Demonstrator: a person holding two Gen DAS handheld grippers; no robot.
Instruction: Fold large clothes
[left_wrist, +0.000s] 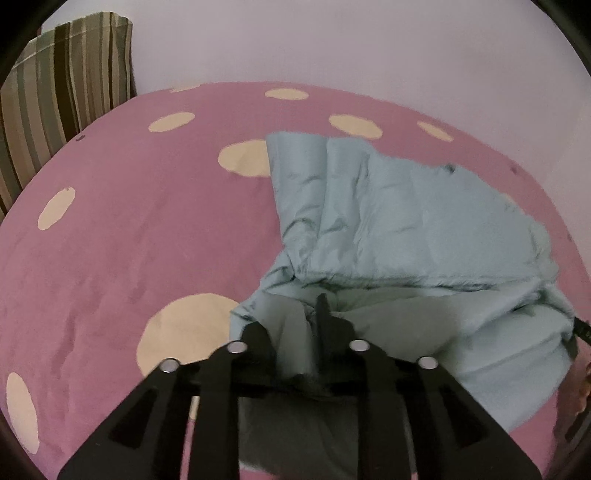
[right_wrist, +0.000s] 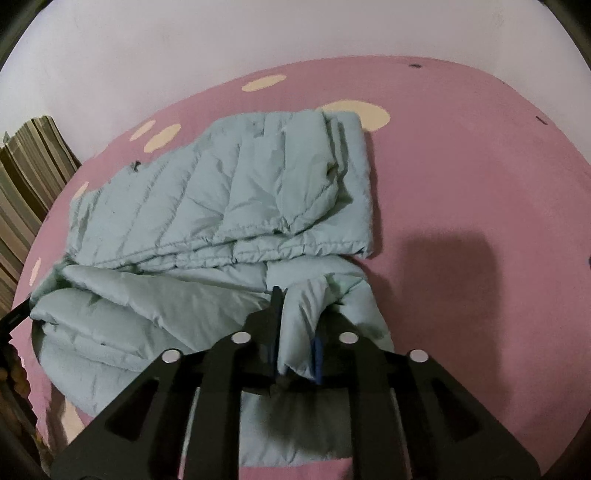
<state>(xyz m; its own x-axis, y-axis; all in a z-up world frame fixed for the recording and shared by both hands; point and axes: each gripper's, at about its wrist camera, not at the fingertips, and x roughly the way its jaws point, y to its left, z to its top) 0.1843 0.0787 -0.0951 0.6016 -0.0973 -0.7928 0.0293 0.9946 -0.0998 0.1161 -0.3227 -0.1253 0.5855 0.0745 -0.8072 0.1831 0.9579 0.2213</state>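
A pale blue quilted puffer jacket (left_wrist: 399, 221) lies partly folded on a pink bedspread with cream dots (left_wrist: 129, 240). My left gripper (left_wrist: 295, 332) is shut on the jacket's near left edge, with cloth bunched between its black fingers. In the right wrist view the jacket (right_wrist: 240, 192) spreads up and to the left. My right gripper (right_wrist: 299, 325) is shut on the jacket's near right edge, a fold of cloth pinched between its fingers. The near part of the jacket is lifted and curled toward both grippers.
A striped brown and green curtain (left_wrist: 62, 92) hangs at the far left, also in the right wrist view (right_wrist: 26, 177). A pale wall (left_wrist: 332, 40) runs behind the bed. Bare pink bedspread (right_wrist: 480, 240) lies right of the jacket.
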